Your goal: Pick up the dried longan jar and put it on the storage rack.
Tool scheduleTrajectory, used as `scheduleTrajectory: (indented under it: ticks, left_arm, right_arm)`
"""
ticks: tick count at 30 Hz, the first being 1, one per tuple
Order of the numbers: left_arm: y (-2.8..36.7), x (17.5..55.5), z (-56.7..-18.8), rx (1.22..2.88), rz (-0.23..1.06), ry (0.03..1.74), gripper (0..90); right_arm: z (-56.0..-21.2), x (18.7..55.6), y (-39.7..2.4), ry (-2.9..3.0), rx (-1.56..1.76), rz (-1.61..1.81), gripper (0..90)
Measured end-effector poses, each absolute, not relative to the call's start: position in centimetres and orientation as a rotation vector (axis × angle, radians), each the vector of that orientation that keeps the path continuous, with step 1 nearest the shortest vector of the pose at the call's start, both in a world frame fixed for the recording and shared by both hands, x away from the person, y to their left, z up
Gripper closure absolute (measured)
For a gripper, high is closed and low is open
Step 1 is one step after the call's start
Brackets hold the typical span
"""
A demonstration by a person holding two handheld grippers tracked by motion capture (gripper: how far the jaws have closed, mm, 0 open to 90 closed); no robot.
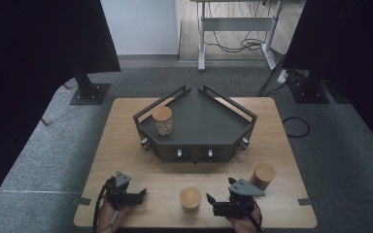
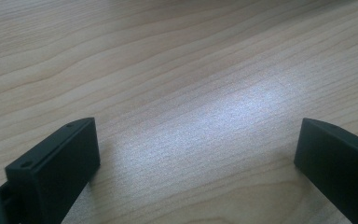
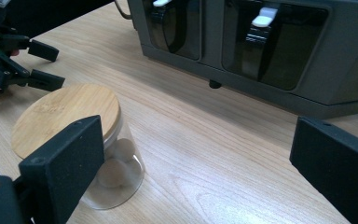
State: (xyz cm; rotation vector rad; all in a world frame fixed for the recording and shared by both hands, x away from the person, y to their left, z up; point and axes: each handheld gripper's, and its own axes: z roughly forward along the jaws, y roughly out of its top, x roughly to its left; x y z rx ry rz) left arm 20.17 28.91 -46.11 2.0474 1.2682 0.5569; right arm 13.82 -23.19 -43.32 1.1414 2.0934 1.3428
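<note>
left gripper (image 1: 135,195): resting at the near left of the table (image 1: 126,150), well left of the middle jar; jaws standing wide apart in the left gripper view (image 2: 196,154), nothing between them, just bare wood.
right gripper (image 1: 212,203): sitting just right of the middle jar, pointing at it; jaws spread wide in the right gripper view (image 3: 193,163), gripping nothing.
middle jar (image 1: 190,198): glass, wooden lid, standing upright on the table between the two grippers; in the right gripper view (image 3: 81,140) it's showing just behind the left-hand jaw, outside the gap, pale round pieces inside. Contact with that jaw: can't tell.
second jar (image 1: 262,175): standing upright to the right of the middle jar, just behind the right gripper.
tray (image 1: 194,121): dark five-sided rack sitting beyond the middle jar, at the table's centre; latches facing the person.
third jar (image 1: 162,121): standing upright on the tray's left corner, far behind the middle jar.
</note>
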Motion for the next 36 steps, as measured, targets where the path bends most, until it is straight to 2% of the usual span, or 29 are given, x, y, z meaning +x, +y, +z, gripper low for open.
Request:
scheduleTrajectory:
  ticks: [36]
  left_arm:
    - [28.9, 20.2, -46.1, 2.046, 0.556, 1.267, 0.0]
  right_arm:
    - [-43.7, 14.2, -21.2, 2.153, 1.041, 1.428, 1.2]
